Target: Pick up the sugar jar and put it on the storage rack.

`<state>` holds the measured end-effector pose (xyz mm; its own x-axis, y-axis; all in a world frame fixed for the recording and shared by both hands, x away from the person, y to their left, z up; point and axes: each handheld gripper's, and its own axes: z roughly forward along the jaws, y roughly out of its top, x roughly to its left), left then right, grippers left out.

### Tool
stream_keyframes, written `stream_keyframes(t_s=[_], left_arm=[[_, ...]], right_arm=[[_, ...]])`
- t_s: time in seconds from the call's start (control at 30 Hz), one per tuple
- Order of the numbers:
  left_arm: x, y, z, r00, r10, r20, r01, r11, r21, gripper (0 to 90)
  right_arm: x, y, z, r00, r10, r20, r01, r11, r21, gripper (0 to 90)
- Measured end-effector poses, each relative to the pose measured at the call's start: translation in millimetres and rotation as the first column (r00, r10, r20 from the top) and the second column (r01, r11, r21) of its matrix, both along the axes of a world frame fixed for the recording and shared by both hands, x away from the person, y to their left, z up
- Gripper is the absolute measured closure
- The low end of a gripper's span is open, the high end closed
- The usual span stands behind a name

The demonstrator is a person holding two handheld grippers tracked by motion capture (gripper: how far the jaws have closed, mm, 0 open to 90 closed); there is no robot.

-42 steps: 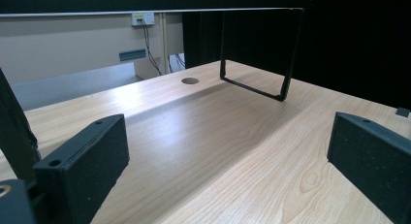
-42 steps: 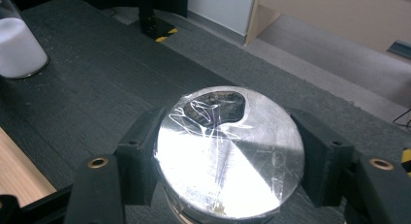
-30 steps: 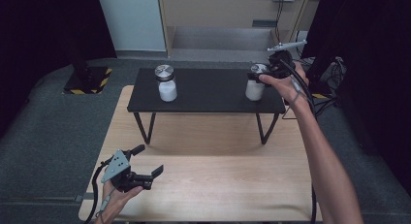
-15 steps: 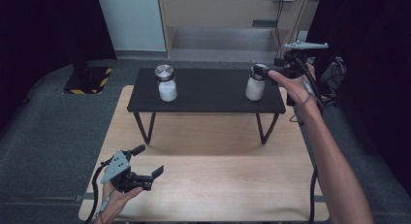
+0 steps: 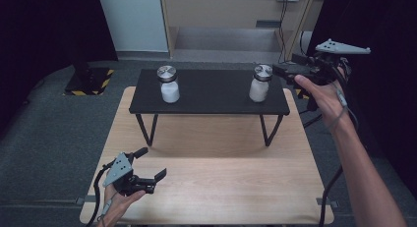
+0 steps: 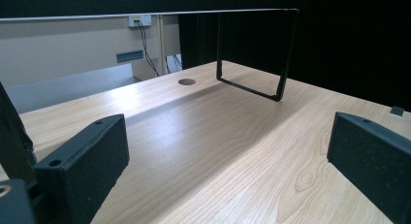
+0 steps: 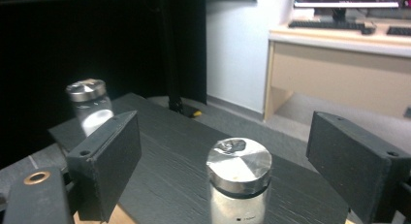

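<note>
We've let go of the right jar (image 5: 260, 83) on the shelf (image 5: 211, 100); right gripper (image 5: 278, 70) backs off, jaws just opened, empty; left gripper (image 5: 150, 164) idle, open.

Black claw (image 5: 282, 70) with grey triangular plate, trailing black cable.

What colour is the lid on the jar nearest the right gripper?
Silver metal lid, clearest in the right gripper view.
</note>
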<state>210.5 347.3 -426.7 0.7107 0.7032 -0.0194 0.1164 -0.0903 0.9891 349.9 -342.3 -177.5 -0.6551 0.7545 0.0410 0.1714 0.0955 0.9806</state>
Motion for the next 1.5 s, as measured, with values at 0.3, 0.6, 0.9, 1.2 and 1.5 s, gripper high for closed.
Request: stream_keyframes(t_s=[0.3, 0.6, 0.9, 1.2, 1.5], left_arm=[[0.8, -0.7, -0.1, 1.0, -0.002, -0.004, 0.002, 1.0, 0.004, 0.0], [0.7, 0.4, -0.2, 1.0, 0.003, -0.003, -0.003, 1.0, 0.0, 0.0], [1.1, -0.8, 0.1, 1.0, -0.003, -0.006, 0.003, 1.0, 0.006, 0.1], [1.3, -0.7, 0.4, 0.9999, -0.005, -0.009, 0.005, 1.0, 0.008, 0.0], [0.7, 0.2, 0.3, 1.0, -0.002, -0.008, 0.002, 1.0, 0.004, 0.1]], right_arm=[[-26.5, -18.4, -10.8, 0.9948, 0.032, 0.096, -0.035, 0.999, 0.026, 13.2], [-39.5, -29.9, -19.3, 0.9932, 0.048, 0.106, -0.052, 0.998, 0.036, 12.8], [-40.0, -35.3, -37.1, 0.9846, 0.113, 0.133, -0.115, 0.993, 0.007, 9.5], [-45.7, -36.1, -55.0, 0.9629, 0.216, 0.161, -0.221, 0.975, 0.01, 8.6], [-58.1, -32.2, -79.9, 0.9469, 0.285, 0.149, -0.291, 0.957, 0.02, 8.6]])
